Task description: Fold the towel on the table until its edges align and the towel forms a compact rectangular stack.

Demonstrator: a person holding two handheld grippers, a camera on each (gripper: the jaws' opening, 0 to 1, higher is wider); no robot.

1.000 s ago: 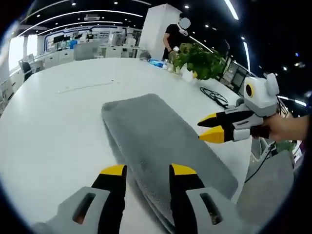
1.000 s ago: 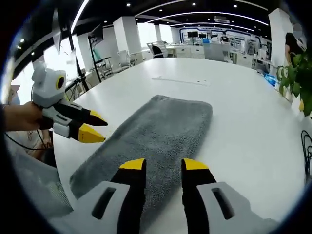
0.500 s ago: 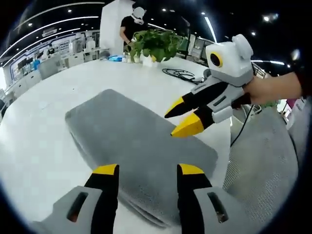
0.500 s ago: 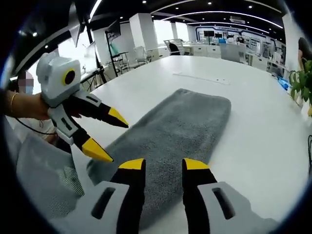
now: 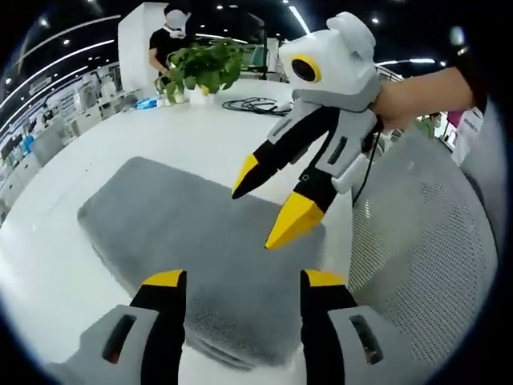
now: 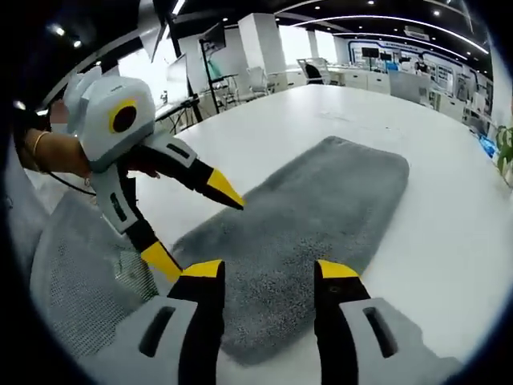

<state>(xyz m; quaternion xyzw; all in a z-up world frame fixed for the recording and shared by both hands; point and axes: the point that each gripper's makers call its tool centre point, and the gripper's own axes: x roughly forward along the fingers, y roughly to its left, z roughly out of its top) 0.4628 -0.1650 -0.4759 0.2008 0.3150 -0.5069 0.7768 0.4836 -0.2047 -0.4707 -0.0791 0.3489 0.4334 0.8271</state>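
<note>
A grey towel [image 5: 160, 228] [image 6: 321, 204], folded into a long strip, lies flat on the white table [image 5: 48, 273] [image 6: 264, 120]. Its near short end is by the table's edge. My left gripper [image 5: 240, 281] hangs open just above that end, nothing between its jaws; it enters the right gripper view [image 6: 200, 228] from the left. My right gripper [image 6: 269, 271] is open over the same end from the other side, and appears in the left gripper view [image 5: 263, 208] held by a hand. Both sets of yellow tips point at the towel's near end, close to each other.
A grey mesh chair [image 5: 425, 265] [image 6: 80, 273] stands right against the table's edge by the towel's end. A potted plant [image 5: 200, 68], a black cable [image 5: 252, 104] and a standing person [image 5: 168, 40] are at the table's far side. Office desks line the background.
Both grippers have come in toward the towel's near end and closer to each other. Both pairs of jaws now stand spread wider. The towel lies as before.
</note>
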